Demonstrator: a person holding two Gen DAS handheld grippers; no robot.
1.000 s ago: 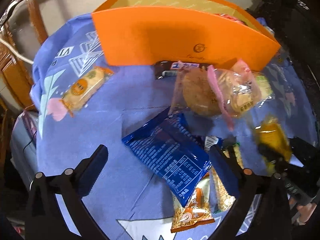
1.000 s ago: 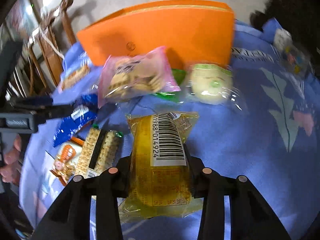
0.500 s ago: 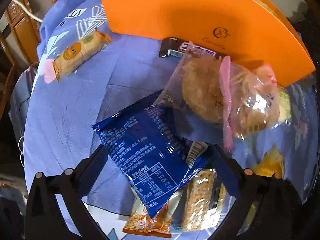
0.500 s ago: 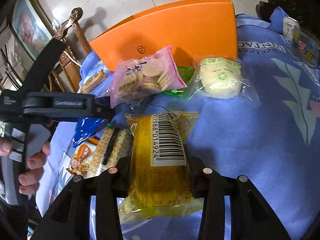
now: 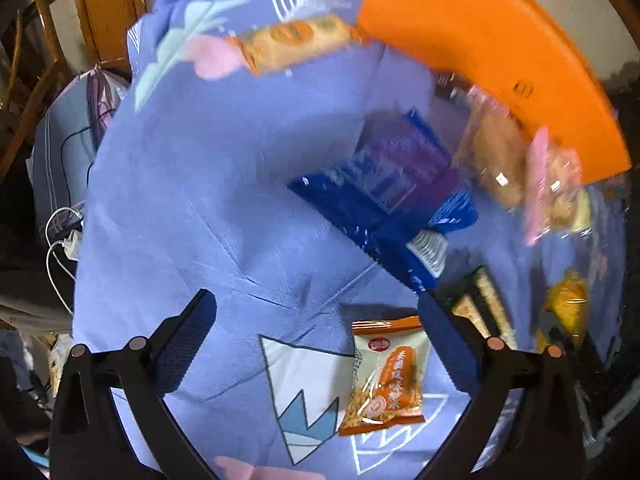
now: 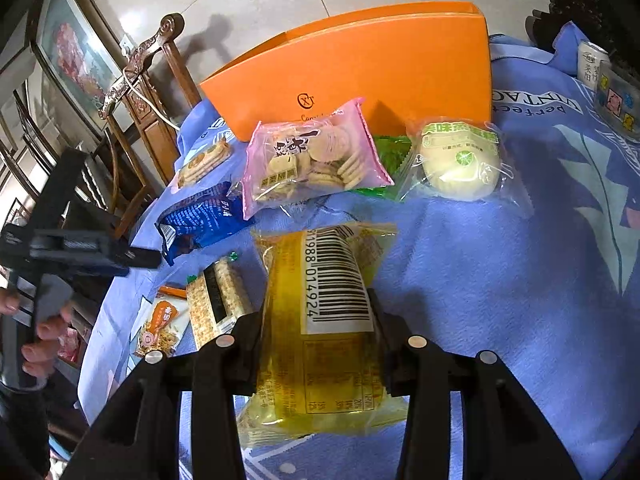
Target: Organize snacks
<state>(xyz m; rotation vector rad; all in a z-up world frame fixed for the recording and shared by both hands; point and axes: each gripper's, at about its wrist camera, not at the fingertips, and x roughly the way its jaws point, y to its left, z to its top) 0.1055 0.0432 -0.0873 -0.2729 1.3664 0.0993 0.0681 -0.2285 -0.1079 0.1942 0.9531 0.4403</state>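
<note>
**Inspector:** State of the task at the time of inspection?

**Assistant:** Early, in my judgement. The orange box point(image 6: 360, 76) stood on edge at the far side of the worktop point(image 6: 500, 280), and nothing could be seen inside it from either view. The snacks lay loose on the blue cloth in front of it: a pink biscuit bag point(image 6: 312, 156), a pale round cake in clear wrap point(image 6: 460, 160), a blue packet point(image 6: 200, 216), a cracker bar point(image 6: 218, 300) and a small orange-and-white packet point(image 5: 386, 376). A further biscuit pack point(image 5: 292, 42) lay apart, near the box's left end.

**Inspector:** The tools?

**Assistant:** The right tool point(image 6: 320, 340) gripped a yellow packet point(image 6: 324, 320), pads pressing both its sides, held above the cloth. The left tool point(image 5: 316, 344) stood wide open and empty, pointing steeply down, with the small orange-and-white packet between its jaws close to the right one, untouched. That view was blurred.

**Inspector:** What remained?

**Assistant:** Apparently everything: the yellow packet was not yet placed, and all others were still to be collected.

**Inspector:** Legible markings?

**Assistant:** The yellow packet's barcode read in part "988 014924". The cloth bore "VINTAGE" and "perfect", seen upside down. The box carried a circular monogram with script beneath, too small to read. The Chinese characters on several packets I could not make out.
</note>
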